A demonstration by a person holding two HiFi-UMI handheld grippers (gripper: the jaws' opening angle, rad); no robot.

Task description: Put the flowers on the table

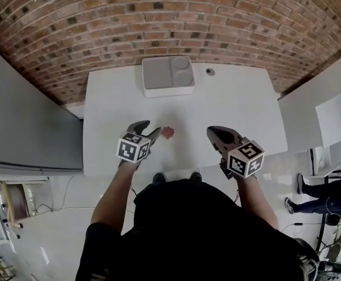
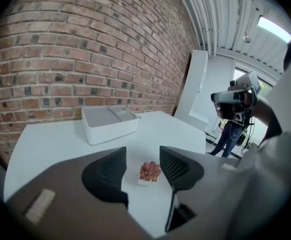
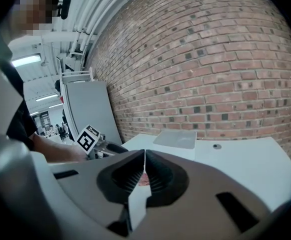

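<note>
The flowers (image 1: pixel 168 132) are a small pink cluster on a pale base, lying on the white table (image 1: pixel 235 104) near its front edge. My left gripper (image 1: pixel 152 129) is just left of them, low over the table. In the left gripper view the flowers (image 2: pixel 149 171) rest on the tabletop between the open jaws of that gripper (image 2: pixel 143 155), with a gap on each side. My right gripper (image 1: pixel 216 134) hovers to the right of the flowers, jaws together and empty (image 3: pixel 144 170). Its view shows a sliver of pink behind the jaws.
A white two-compartment tray (image 1: pixel 168 75) stands at the table's far edge against the brick wall, with a small round grommet (image 1: pixel 210 71) to its right. A grey panel (image 1: pixel 24 116) flanks the table's left. People (image 1: pixel 328 198) stand on the floor at the right.
</note>
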